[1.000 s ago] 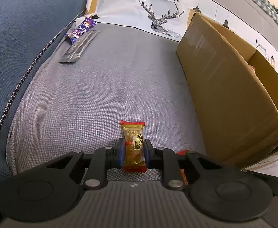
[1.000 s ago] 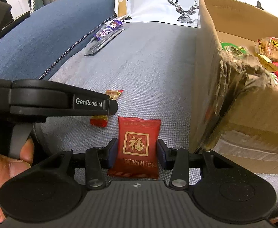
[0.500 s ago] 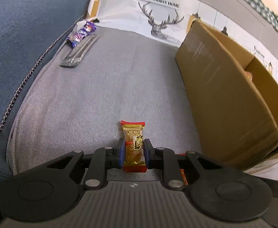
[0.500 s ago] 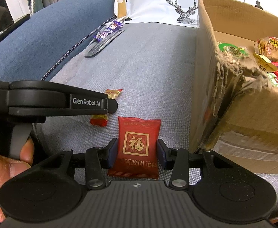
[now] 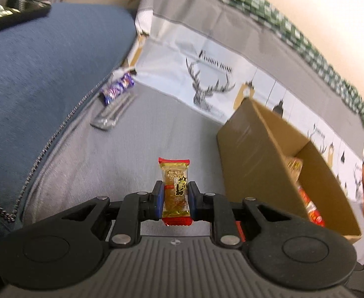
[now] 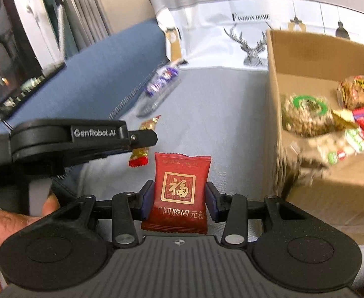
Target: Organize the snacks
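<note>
Glossy foil-like snack wrapper [image 5: 175, 188]; matt corrugated cardboard box [image 5: 261, 154]; woven grey cushion [image 5: 137, 144], probably cloth.

Two wrist views, both angled down along the fingers

The grey sofa seat [image 5: 137, 144], the cardboard box [image 5: 261, 154] and the deer-print cloth [image 6: 231, 37] are shared closely by both; the left gripper [image 6: 142, 140] is seen from the right view.

"GenRobot.AI" stands in pale letters on the black side of the left hand-held gripper [image 6: 142, 139]. The red packet [image 6: 180, 193] bears a gold-framed "福" and, below it, a white line reading "阿胶固元", its last character partly cut off. The far white deer-print cloth [image 6: 244, 32] reads "Fashion Home", blurred. The amber snack bar [image 5: 176, 188] carries black Chinese characters too small to read.
</note>
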Available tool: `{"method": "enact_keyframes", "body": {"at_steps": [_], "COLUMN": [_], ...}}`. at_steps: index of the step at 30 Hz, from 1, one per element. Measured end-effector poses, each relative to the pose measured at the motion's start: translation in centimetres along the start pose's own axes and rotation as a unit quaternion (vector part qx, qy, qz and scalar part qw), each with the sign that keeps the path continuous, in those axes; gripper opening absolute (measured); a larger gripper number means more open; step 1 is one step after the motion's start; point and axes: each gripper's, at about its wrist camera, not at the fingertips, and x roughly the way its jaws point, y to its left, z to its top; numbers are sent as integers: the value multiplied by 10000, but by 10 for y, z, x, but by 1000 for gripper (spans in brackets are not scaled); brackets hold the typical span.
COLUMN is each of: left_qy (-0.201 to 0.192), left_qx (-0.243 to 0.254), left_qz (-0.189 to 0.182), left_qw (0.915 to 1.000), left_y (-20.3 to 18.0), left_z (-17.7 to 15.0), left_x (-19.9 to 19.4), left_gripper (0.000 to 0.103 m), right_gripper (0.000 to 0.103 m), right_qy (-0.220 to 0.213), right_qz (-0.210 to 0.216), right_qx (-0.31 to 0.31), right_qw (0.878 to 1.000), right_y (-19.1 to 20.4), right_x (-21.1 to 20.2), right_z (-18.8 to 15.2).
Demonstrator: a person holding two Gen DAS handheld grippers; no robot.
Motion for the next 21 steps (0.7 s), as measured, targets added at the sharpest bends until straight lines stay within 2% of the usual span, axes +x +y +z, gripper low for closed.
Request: {"method": "enact_keyframes", "body": {"at_steps": [5, 12, 16, 21], "left_qy": [-228, -208, -232, -229], "left_qx": [-163, -239, -293, -194], "left_qz": [-106, -196, -296, -453], "left_qw": [9996, 9993, 9989, 9985], "left_y": [3, -2, -11, -39], "left_z": [5, 13, 19, 28], "left_x": [-16, -24, -29, -29], "left_gripper": [22, 22, 22, 22], "right_gripper": [45, 45, 45, 45], "right_qy": [-415, -1217, -1615, -2042], "right_qz": [216, 399, 281, -151], "right_qx": [-124, -212, -130, 189], "right_qw": [9988, 9915, 9864, 9786], "right_y": [4, -2, -14, -39], "right_x": [-18, -48, -57, -69], "right_z": [9, 26, 36, 44]}}
